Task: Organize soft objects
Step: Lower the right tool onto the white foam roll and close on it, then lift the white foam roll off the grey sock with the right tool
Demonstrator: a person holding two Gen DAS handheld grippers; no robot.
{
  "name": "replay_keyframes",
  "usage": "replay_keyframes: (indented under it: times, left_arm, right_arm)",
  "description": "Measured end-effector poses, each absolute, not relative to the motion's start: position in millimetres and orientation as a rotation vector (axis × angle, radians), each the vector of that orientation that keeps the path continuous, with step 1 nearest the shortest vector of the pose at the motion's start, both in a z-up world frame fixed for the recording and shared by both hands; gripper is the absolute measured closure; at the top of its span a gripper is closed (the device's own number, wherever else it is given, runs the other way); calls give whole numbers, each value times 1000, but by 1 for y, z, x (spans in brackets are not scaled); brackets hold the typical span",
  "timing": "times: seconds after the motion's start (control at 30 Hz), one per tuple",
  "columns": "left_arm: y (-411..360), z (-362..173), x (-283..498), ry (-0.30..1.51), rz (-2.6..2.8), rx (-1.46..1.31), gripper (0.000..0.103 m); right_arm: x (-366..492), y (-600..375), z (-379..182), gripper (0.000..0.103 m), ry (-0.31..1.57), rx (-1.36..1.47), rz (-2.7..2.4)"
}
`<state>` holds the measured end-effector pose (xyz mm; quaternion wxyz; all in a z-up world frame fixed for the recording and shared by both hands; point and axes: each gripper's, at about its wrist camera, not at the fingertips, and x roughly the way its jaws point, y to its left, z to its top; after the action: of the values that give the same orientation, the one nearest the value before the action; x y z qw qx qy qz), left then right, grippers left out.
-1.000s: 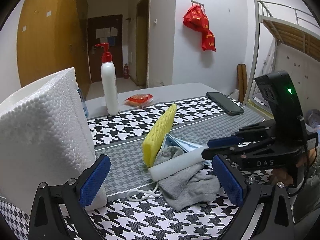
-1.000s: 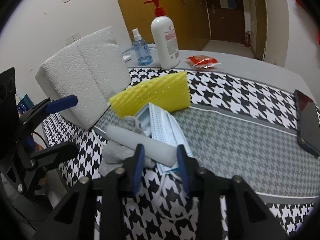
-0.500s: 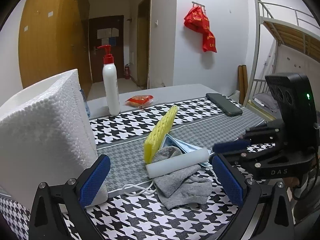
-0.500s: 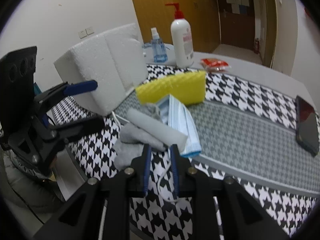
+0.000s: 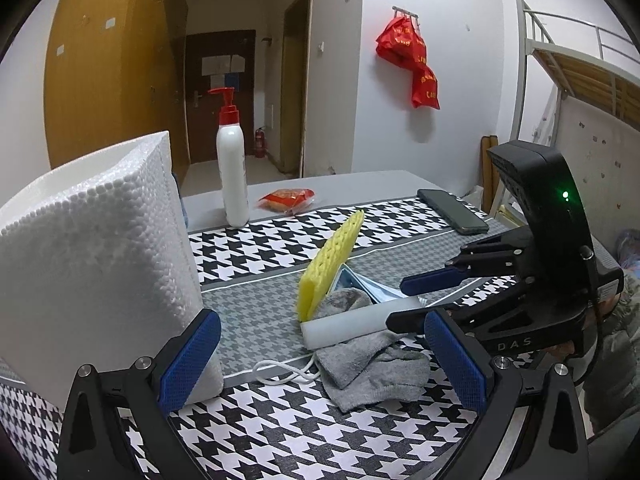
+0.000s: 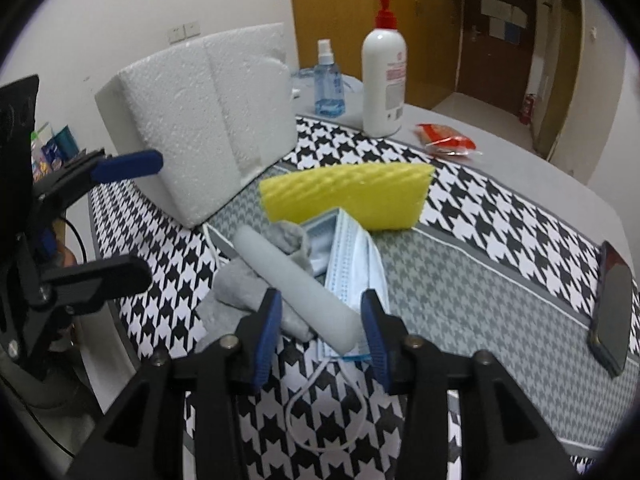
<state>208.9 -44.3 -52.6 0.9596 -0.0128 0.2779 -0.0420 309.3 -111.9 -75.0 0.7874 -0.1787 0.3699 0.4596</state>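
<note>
Soft pile is sitting mid-tabletop (image 6: 500, 280) on the houndstooth cloth: a smooth pale foam cylinder (image 6: 296, 280) is lying across a crumpled grey knit sock (image 5: 368, 368), a pleated blue face mask (image 6: 356, 264) with white ear loops is under it, and a ridged yellow sponge (image 6: 352, 196) is standing on edge just behind. The right tool (image 6: 320, 336) is opening its jaws, with the cylinder's near end between the blue ribbed pads, not pressed. The left tool (image 5: 320, 364) is hovering wide open and empty beside a beaded white styrofoam box (image 5: 92, 260). Open cloth is lying clear toward the black phone (image 6: 612, 300) at the far edge. A smooth white pump bottle (image 5: 232, 172) is standing behind.
</note>
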Motion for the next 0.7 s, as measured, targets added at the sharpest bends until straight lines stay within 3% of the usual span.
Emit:
replay_keyframes:
  times: [0.17,0.5,0.7]
  left_arm:
    - [-44,-51,207,566,-79,-27,1]
    - [-42,-49,205,567,-78,-34,1]
    - [-42,-47,204,562,-75,-36,1]
  right_arm:
    - [307,-105,-81,58,805,-430,980]
    - [304,-114,-78,91,816,-420,970]
    - [298,-123,-72,94,849,-394,988]
